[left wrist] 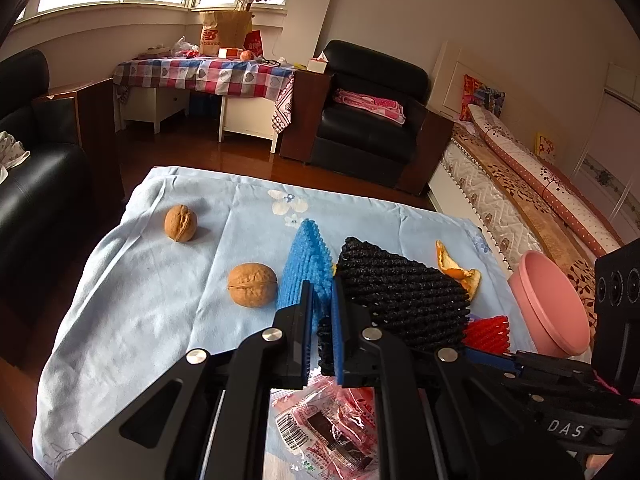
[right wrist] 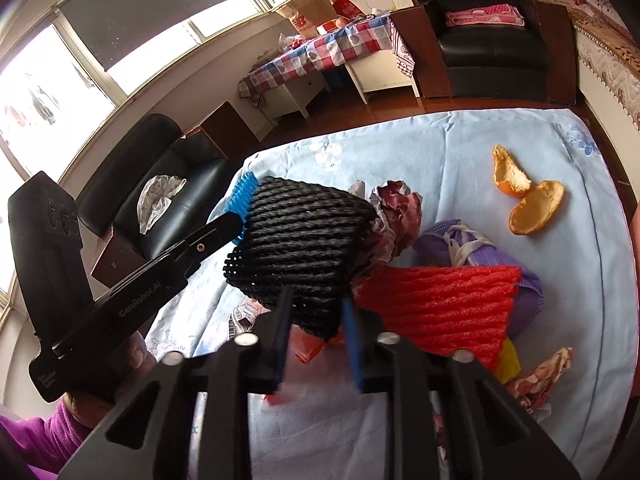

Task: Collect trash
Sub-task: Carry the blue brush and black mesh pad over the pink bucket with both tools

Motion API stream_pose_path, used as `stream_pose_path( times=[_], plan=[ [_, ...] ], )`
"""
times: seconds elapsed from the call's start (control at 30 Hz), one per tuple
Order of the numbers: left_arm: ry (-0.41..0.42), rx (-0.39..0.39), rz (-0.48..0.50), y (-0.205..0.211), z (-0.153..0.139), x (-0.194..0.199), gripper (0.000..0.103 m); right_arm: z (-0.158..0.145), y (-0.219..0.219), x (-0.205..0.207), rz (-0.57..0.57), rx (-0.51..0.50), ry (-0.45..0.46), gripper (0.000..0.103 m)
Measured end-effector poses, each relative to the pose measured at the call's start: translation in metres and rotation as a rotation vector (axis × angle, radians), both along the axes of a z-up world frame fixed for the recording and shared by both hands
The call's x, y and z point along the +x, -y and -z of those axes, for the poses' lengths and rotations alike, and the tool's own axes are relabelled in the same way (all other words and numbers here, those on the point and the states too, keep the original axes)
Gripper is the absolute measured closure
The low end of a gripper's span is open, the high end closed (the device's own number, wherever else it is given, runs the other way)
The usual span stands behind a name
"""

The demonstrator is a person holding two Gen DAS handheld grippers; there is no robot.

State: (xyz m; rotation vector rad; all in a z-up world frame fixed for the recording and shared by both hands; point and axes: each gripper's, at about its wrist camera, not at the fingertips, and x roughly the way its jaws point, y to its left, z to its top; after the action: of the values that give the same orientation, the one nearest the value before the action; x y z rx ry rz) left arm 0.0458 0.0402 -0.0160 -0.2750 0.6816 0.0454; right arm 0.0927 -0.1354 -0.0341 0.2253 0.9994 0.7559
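My left gripper [left wrist: 321,285] is shut on a blue foam net [left wrist: 305,264] and a black foam net [left wrist: 404,296], held above the light blue cloth. In the right wrist view the left gripper [right wrist: 236,224] holds the blue net [right wrist: 242,196] and black net [right wrist: 300,248]. My right gripper [right wrist: 316,308] has the lower edge of the black net between its fingers; a red foam net [right wrist: 440,312] lies just right of it. Orange peel [right wrist: 524,200] lies at the right. A red wrapper [left wrist: 328,432] lies under the left gripper.
Two walnuts [left wrist: 181,223] [left wrist: 252,285] lie on the cloth [left wrist: 140,300] at the left. A pink bowl [left wrist: 552,304] sits at the right edge. Crumpled wrappers [right wrist: 400,212] [right wrist: 540,380] and a purple mask [right wrist: 472,240] lie on the cloth. Black armchairs and a bed surround the table.
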Motion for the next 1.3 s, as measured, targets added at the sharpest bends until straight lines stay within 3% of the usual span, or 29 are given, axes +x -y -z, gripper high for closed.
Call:
stream_pose_path(
  times=[0.3, 0.6, 0.9, 1.3],
  plan=[
    [0.045, 0.001, 0.010, 0.005, -0.018, -0.011, 0.095, -0.026, 0.028, -0.021, 0.039, 0.040, 0.091, 0.091],
    [0.131, -0.008, 0.087, 0.033, -0.048, -0.017, 0.095, -0.056, 0.085, -0.040, 0.185, 0.049, 0.178, 0.091],
    [0.178, -0.015, 0.236, 0.091, -0.069, -0.009, 0.095, -0.068, 0.157, -0.047, 0.390, 0.015, 0.242, 0.091],
    [0.205, -0.019, 0.461, 0.199, -0.083, 0.023, 0.095, -0.063, 0.250, -0.055, 0.650, -0.037, 0.253, 0.091]
  ],
)
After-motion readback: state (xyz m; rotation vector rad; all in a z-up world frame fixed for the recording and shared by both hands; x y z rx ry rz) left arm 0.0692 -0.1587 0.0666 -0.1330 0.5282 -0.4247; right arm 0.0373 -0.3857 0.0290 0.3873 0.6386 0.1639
